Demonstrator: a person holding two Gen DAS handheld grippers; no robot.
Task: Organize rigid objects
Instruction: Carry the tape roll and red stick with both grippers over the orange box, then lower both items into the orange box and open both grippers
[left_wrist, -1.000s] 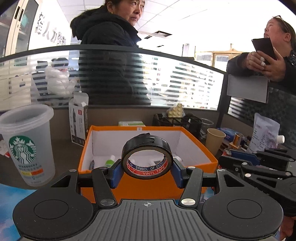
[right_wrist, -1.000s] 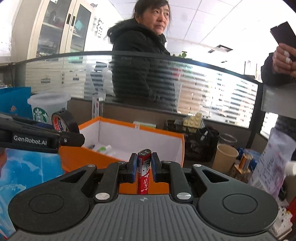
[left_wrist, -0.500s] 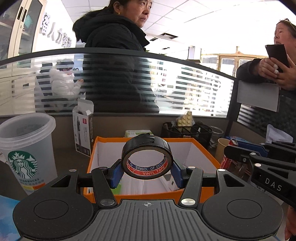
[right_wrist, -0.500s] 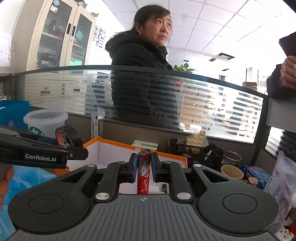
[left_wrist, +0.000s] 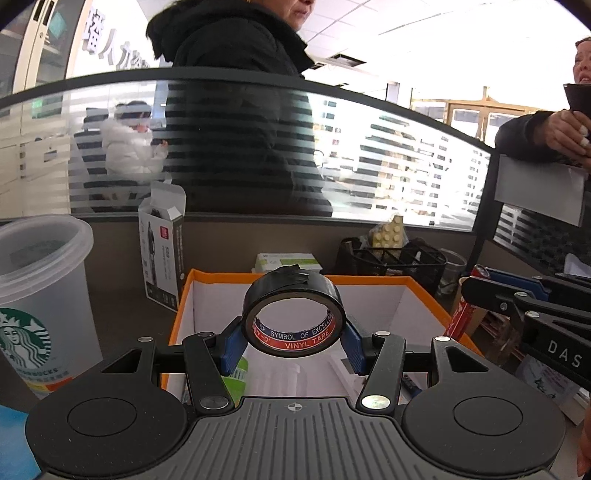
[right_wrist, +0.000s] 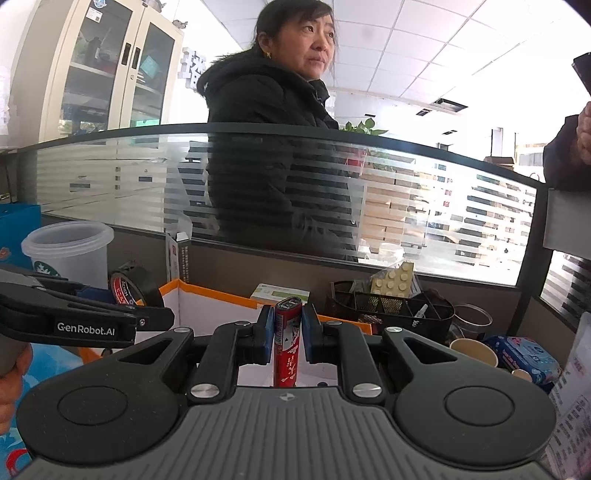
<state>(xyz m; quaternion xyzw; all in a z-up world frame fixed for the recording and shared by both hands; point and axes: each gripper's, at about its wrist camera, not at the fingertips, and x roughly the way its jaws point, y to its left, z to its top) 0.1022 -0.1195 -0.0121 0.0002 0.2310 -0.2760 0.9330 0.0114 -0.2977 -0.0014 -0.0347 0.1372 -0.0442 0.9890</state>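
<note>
My left gripper (left_wrist: 293, 341) is shut on a roll of black vinyl tape (left_wrist: 293, 295), held upright over the near end of an orange box with a white inside (left_wrist: 417, 286). Small items lie in the box, among them a green-and-white tube (left_wrist: 238, 374). My right gripper (right_wrist: 288, 334) is shut on a slim red box (right_wrist: 286, 347), standing upright between the blue pads above the same orange box (right_wrist: 218, 293). In the right wrist view the left gripper with the tape roll (right_wrist: 135, 282) shows at the left. In the left wrist view the right gripper's fingers (left_wrist: 517, 299) reach in from the right.
A clear Starbucks cup (left_wrist: 40, 295) stands left of the box. Behind it are an open product carton (left_wrist: 160, 251), a flat green-white pack (left_wrist: 286, 260) and a black mesh organizer (left_wrist: 399, 256). A paper cup (right_wrist: 474, 350) sits at the right. Two people stand behind the glass partition (left_wrist: 369, 155).
Both grippers have moved forward over the orange box, which now lies closer and lower in both views. Each keeps its hold.
</note>
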